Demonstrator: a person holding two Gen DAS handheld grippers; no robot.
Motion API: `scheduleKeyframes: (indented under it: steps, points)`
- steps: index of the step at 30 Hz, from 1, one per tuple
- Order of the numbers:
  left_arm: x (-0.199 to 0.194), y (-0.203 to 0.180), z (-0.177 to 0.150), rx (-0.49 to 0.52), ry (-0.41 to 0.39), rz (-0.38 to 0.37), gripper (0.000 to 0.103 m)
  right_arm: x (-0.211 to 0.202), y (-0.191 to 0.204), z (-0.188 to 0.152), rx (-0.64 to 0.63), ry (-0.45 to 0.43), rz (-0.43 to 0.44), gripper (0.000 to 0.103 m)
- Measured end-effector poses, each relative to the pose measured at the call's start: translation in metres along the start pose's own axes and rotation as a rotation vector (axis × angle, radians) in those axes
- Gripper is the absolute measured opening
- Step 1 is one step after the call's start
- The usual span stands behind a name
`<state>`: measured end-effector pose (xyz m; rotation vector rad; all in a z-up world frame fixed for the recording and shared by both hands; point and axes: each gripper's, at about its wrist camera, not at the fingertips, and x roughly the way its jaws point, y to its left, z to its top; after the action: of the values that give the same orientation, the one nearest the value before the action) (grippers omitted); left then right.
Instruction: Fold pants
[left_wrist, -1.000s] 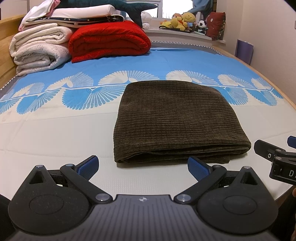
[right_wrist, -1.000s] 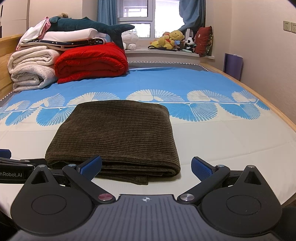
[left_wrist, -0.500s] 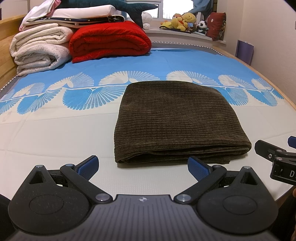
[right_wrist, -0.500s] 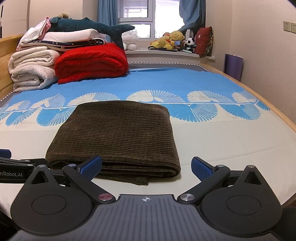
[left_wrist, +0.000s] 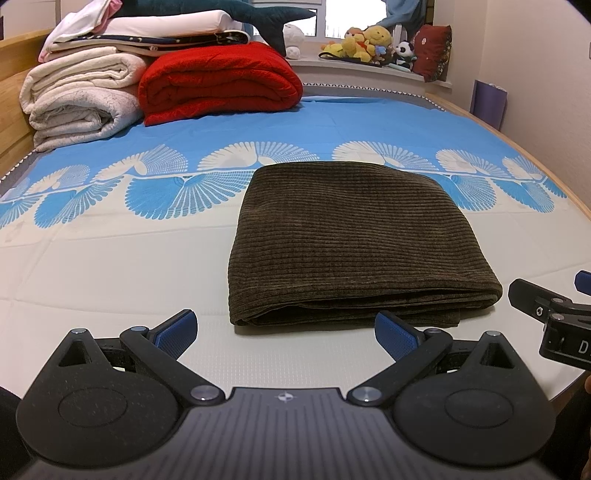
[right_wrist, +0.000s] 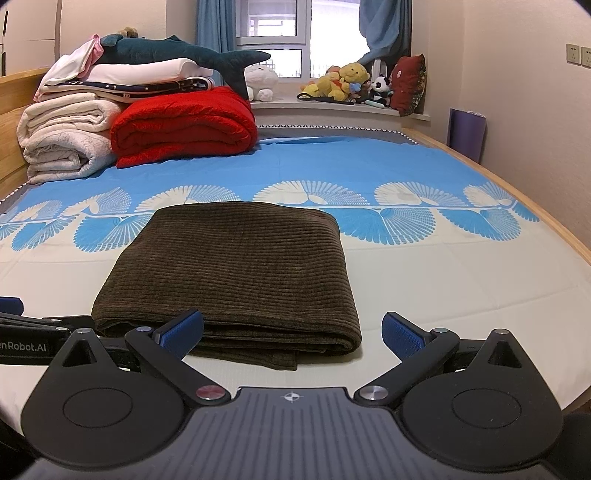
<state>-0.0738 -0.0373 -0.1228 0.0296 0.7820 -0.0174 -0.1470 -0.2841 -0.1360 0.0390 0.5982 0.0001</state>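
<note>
Bedroom setup: blue-and-white bed sheet (left_wrist: 110, 280) with brown corduroy pants (left_wrist: 354, 236) folded into a neat rectangle near the bed's front edge. Left gripper (left_wrist: 286, 330) and right gripper (right_wrist: 293, 332) both hang wide apart, holding nothing, just short of the pants. "nRobot.AI" reads on the left one's side. Red blanket (right_wrist: 184, 122) sits by the headboard corner.

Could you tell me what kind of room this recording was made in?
Most likely a bedroom. The folded pants lie on a bed with a blue patterned sheet, folded blankets are stacked at its far end, and stuffed toys sit on the windowsill.
</note>
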Motion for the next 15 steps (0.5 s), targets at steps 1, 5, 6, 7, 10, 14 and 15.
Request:
scheduleKeyframes:
  steps: [1,5,6,7,10,14,15]
  points:
    - [-0.0001,-0.0003,0.0005,-0.001,0.0,0.001,0.102,-0.0001,0.0002,0.0005,-0.001,-0.001,0.001,0.102]
    - [-0.0001,0.0,0.0003,0.0,0.0,0.0,0.102,0.0006,0.0006,0.0028,-0.003,-0.002,0.001,0.102]
    - [-0.0001,0.0,0.0003,0.0,0.0,0.0,0.102,0.0003,0.001,0.0021,-0.002,-0.001,0.001,0.102]
    - [0.0,0.0,0.0003,0.0,0.0,0.0,0.102,0.0002,0.0011,0.002,-0.002,-0.002,0.001,0.102]
    - [0.0,-0.0001,0.0002,-0.001,0.0,0.0,0.102,0.0006,0.0015,0.0028,-0.002,-0.003,0.001,0.102]
    - [-0.0003,-0.0007,0.0003,-0.004,0.0,0.002,0.102,0.0001,0.0028,0.0052,-0.005,-0.007,0.003,0.102]
    - [-0.0003,-0.0007,0.0003,-0.003,0.0,0.002,0.102,-0.0001,0.0027,0.0051,-0.005,-0.007,0.004,0.102]
